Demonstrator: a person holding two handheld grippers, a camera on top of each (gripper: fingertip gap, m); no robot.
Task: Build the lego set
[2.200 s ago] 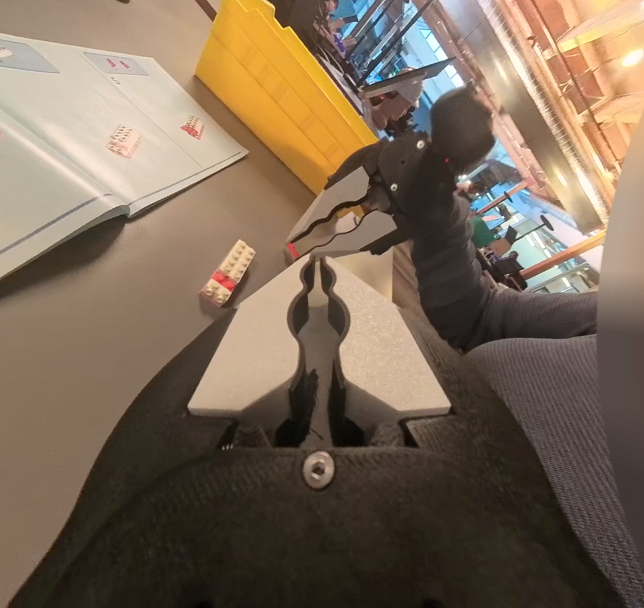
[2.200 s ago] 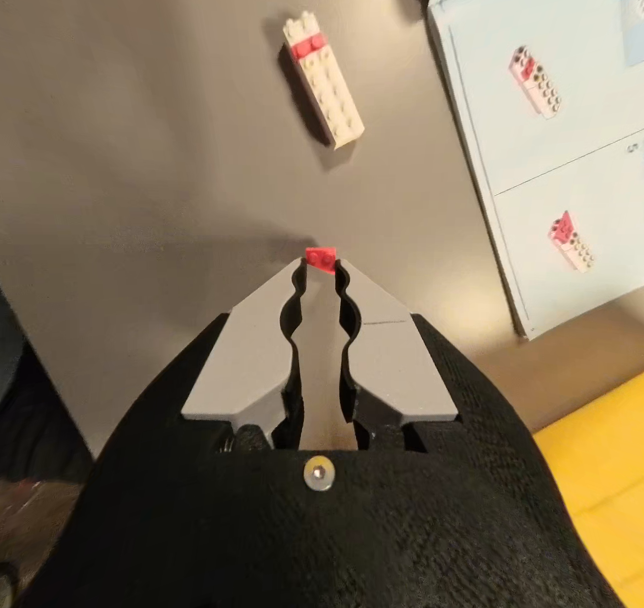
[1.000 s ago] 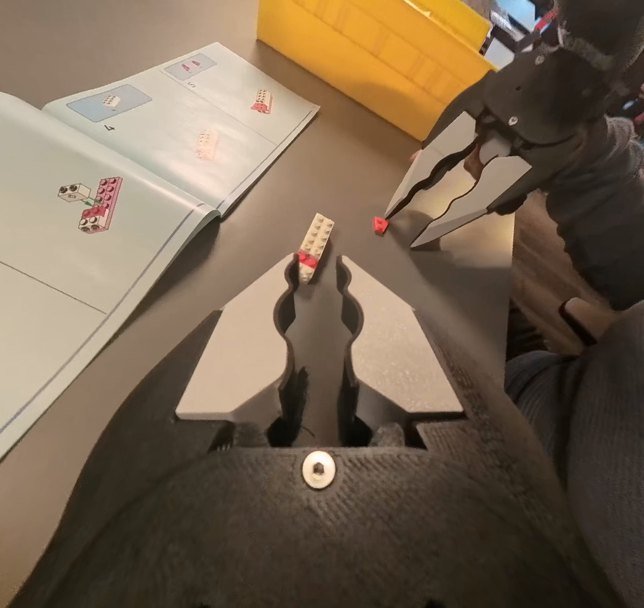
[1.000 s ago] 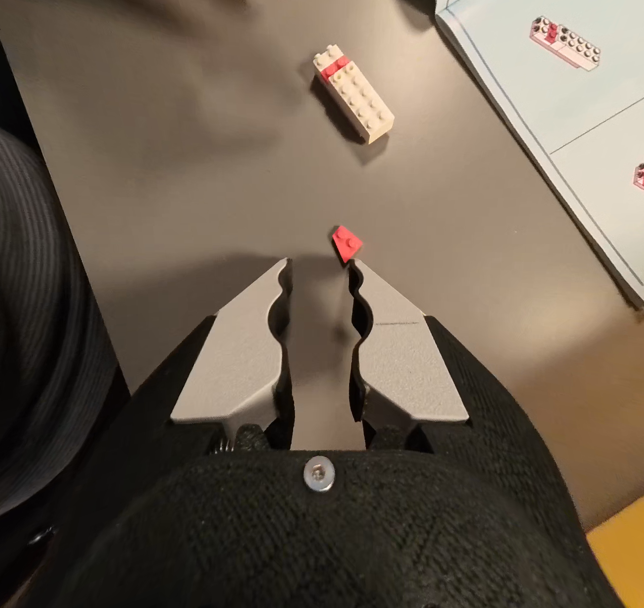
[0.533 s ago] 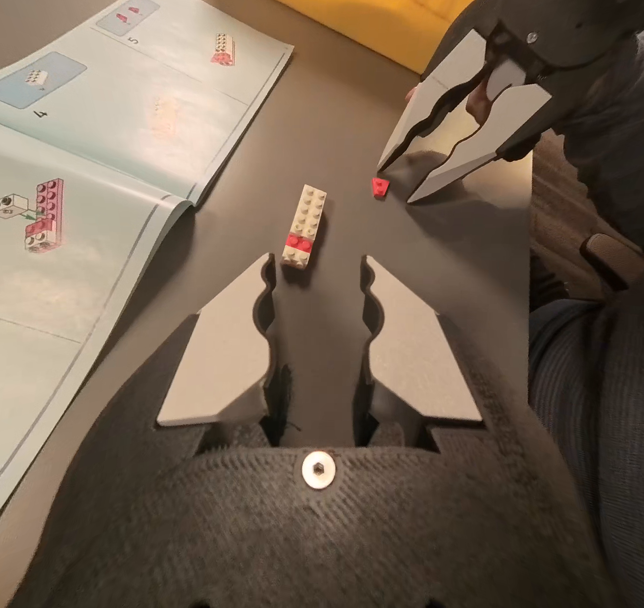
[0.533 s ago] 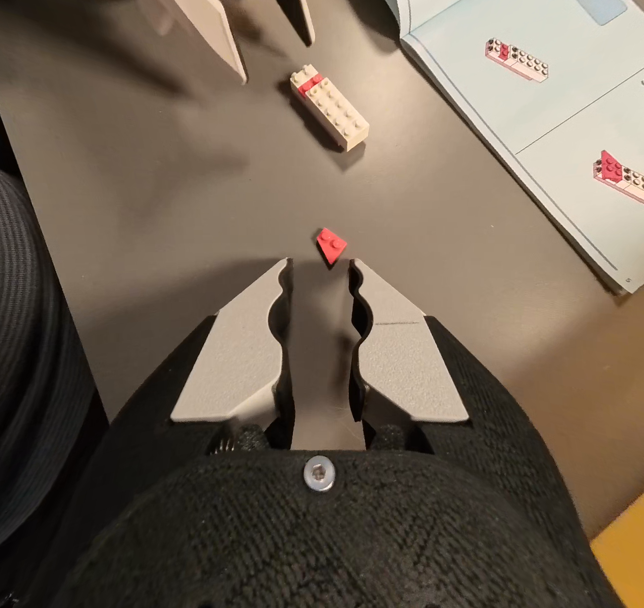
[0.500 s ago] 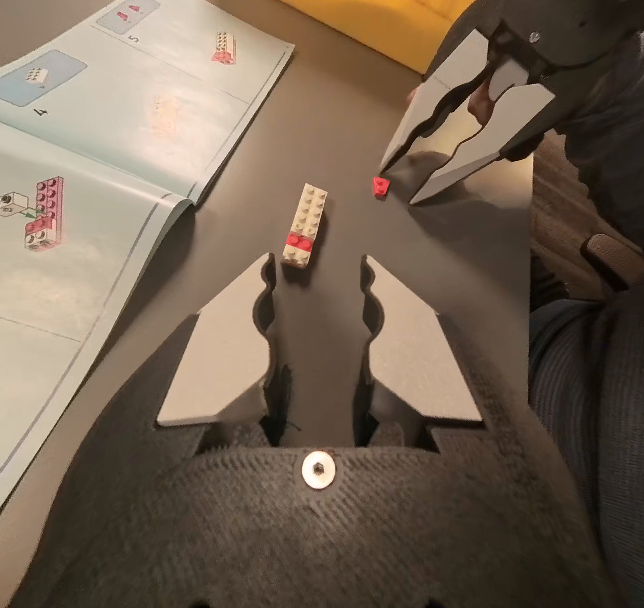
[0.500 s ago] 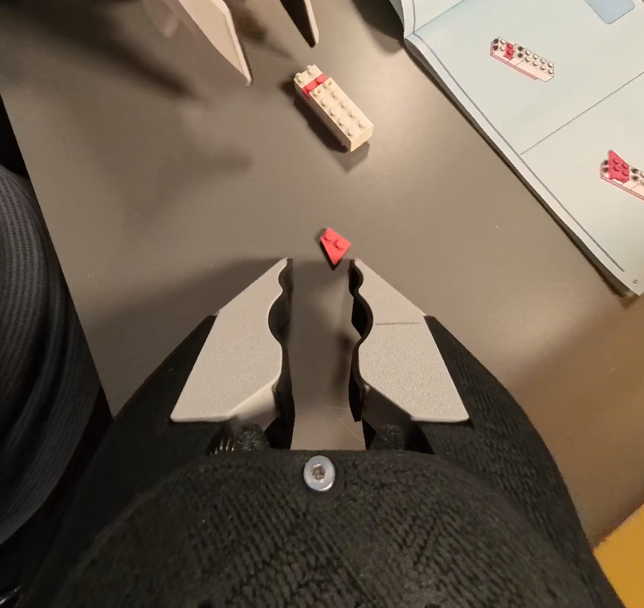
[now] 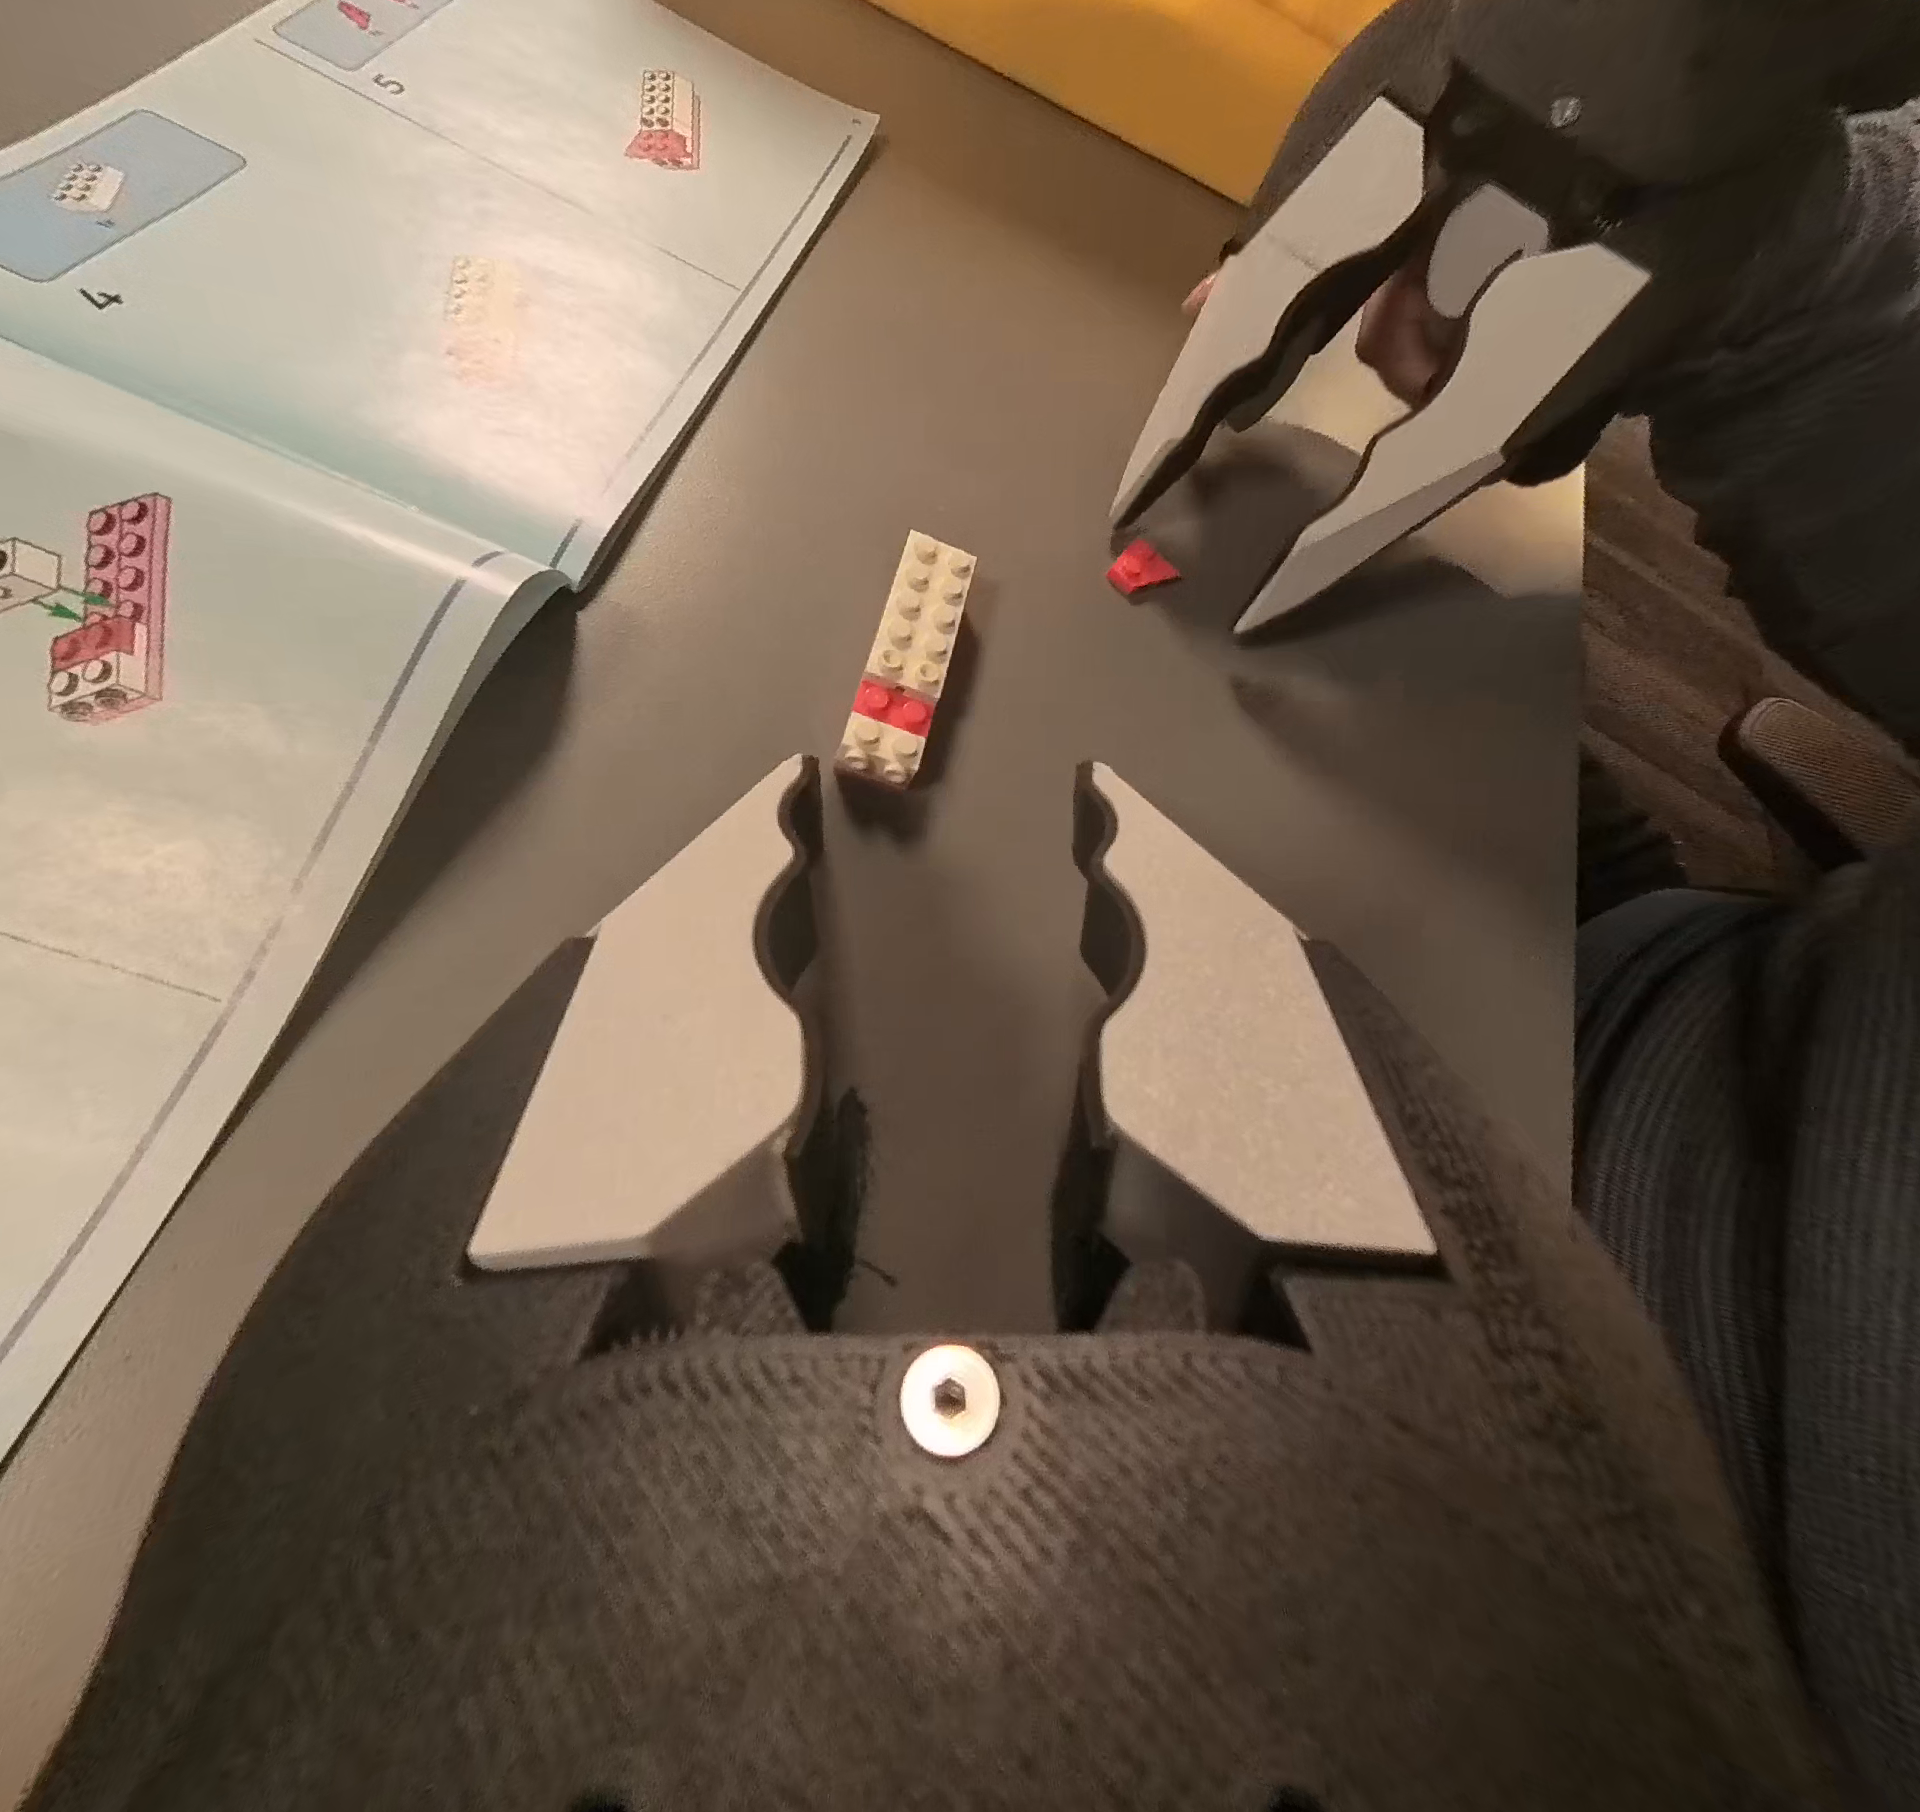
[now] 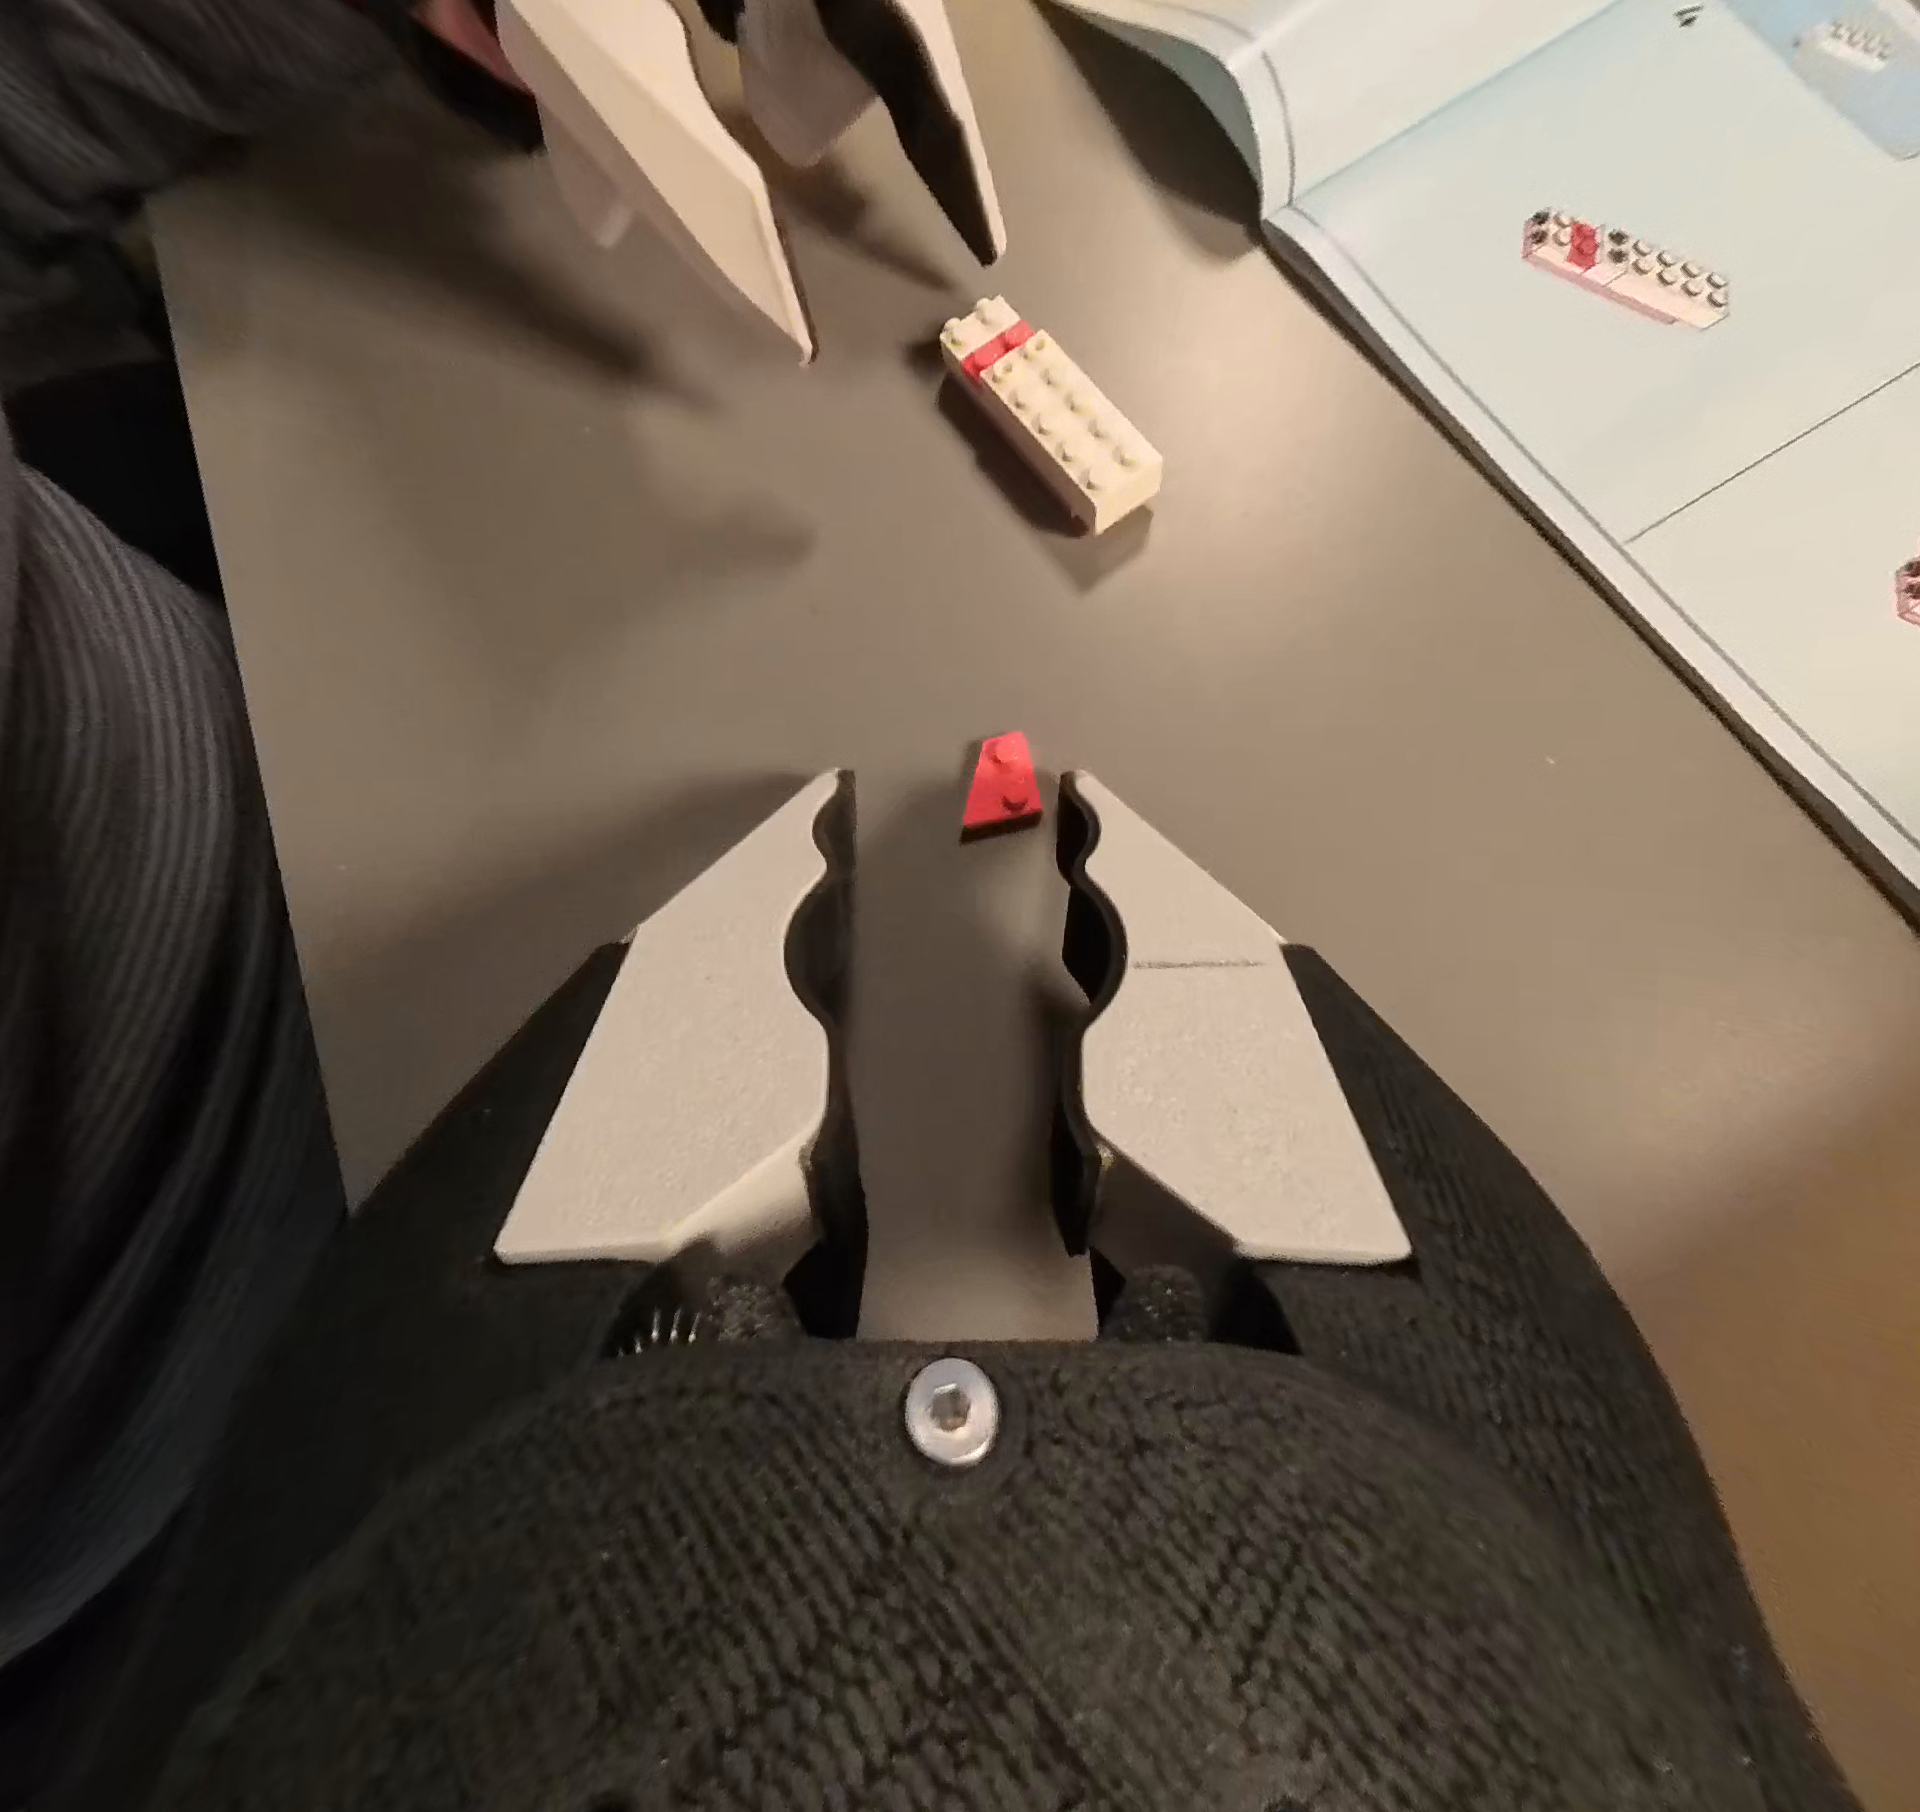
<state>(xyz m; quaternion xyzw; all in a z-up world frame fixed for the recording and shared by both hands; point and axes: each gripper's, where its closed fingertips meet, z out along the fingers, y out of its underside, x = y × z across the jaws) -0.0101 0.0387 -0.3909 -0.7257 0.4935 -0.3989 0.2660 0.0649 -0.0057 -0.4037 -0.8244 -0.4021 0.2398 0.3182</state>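
Note:
A cream brick assembly with a red plate across it (image 9: 914, 669) lies flat on the dark table, just ahead of my left gripper (image 9: 943, 775), which is open and empty; its left fingertip is close to the assembly's near end. The assembly also shows in the right wrist view (image 10: 1049, 412). A small red wedge plate (image 10: 1003, 783) lies on the table between the tips of my right gripper (image 10: 956, 780), near the right finger, with the pads not pressing it. The right gripper (image 9: 1184, 578) is open, and the wedge plate (image 9: 1141, 572) lies by its tips.
An open instruction booklet (image 9: 312, 328) lies to the left of the bricks, and shows in the right wrist view (image 10: 1621, 235). A yellow bin (image 9: 1091, 6) stands at the back. The table edge (image 9: 1579, 827) and a person's clothed leg (image 9: 1745, 1191) are to the right. Tip to tip, the grippers are about 10 cm apart.
The right gripper let go of the red wedge plate, which now lies on the table; its jaws have widened around it. The left gripper opened wide and drew in toward the cream assembly.

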